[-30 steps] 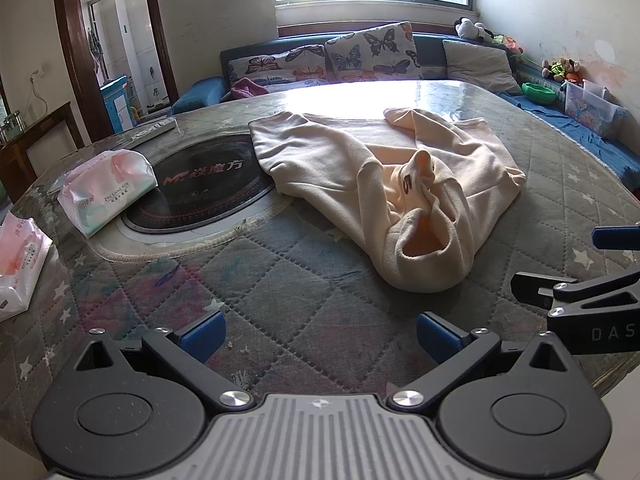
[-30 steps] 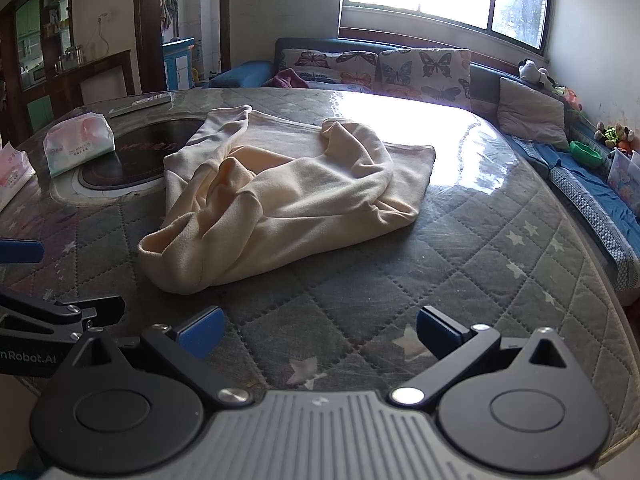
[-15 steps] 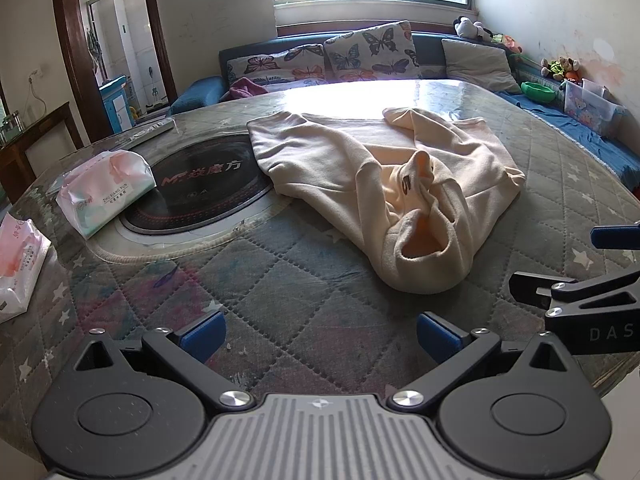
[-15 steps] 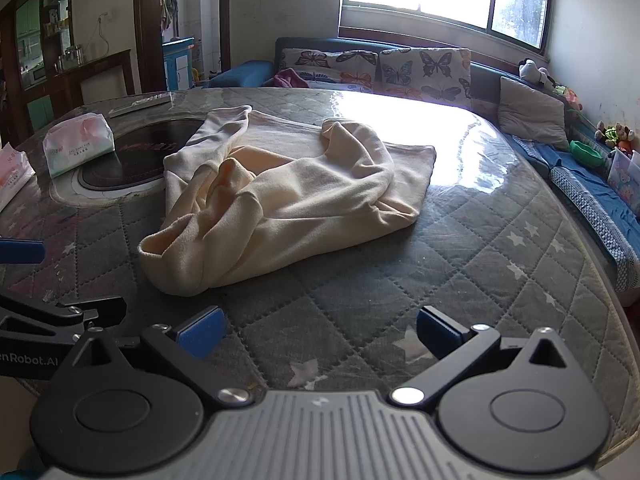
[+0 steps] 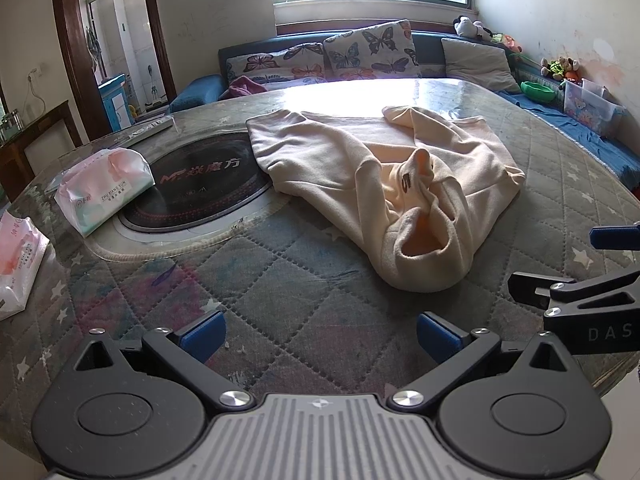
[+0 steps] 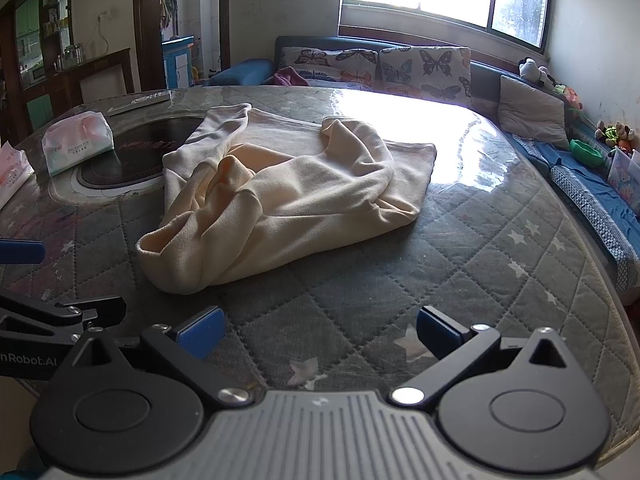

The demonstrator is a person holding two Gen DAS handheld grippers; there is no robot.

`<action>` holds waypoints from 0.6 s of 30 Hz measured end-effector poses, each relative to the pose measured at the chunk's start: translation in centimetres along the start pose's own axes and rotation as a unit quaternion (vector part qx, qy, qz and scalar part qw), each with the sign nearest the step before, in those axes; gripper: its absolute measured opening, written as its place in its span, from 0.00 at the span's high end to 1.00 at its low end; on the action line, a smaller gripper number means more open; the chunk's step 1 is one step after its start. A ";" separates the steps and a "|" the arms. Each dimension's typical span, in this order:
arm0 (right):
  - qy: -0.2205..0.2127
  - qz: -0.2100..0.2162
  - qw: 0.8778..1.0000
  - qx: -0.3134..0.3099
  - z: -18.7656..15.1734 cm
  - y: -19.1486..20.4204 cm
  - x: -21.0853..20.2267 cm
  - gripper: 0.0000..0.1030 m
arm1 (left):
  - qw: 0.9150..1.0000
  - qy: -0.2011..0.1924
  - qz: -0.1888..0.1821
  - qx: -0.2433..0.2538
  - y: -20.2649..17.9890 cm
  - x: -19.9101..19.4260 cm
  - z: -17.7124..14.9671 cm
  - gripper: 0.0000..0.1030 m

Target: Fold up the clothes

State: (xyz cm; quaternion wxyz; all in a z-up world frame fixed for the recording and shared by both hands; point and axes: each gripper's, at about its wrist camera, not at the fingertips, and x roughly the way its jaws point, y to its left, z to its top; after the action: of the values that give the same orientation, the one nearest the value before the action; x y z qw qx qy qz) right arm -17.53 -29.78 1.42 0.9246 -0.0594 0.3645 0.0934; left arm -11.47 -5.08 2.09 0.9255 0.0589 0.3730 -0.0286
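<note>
A cream sweatshirt [image 5: 380, 172] lies crumpled on the round quilted table [image 5: 280, 280], one sleeve draped across its body and an open cuff facing me. From the right wrist view the same sweatshirt [image 6: 288, 188] spreads across the table's middle. My left gripper [image 5: 318, 334] hovers open above the near edge of the table, short of the garment, nothing between its blue pads. My right gripper [image 6: 318, 332] is likewise open and empty, near the table's front edge. Each gripper shows at the side of the other's view.
A black round hotplate [image 5: 200, 184] sits in the table to the left of the sweatshirt. Two tissue packs [image 5: 104, 192] [image 5: 18, 264] lie at the left. A sofa with butterfly cushions [image 5: 340, 52] and toy boxes [image 5: 588, 104] stand beyond the table.
Both grippers have crept slightly forward towards the sweatshirt; nothing else has moved.
</note>
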 end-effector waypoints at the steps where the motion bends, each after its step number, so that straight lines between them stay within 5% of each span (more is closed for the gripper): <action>1: 0.000 0.000 1.000 0.000 0.0 0.0 0.0 0.00 | 1.000 0.000 0.000 0.000 0.0 0.0 0.0 0.00; 18: 0.001 0.001 1.000 -0.003 0.8 0.0 0.7 0.00 | 1.000 0.000 -0.002 0.005 0.3 0.6 1.1 0.00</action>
State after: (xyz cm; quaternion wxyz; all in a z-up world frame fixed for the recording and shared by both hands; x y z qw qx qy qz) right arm -16.46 -29.52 1.54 0.9240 -0.0621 0.3649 0.0960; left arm -10.29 -4.93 2.51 0.9253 0.0626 0.3727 -0.0326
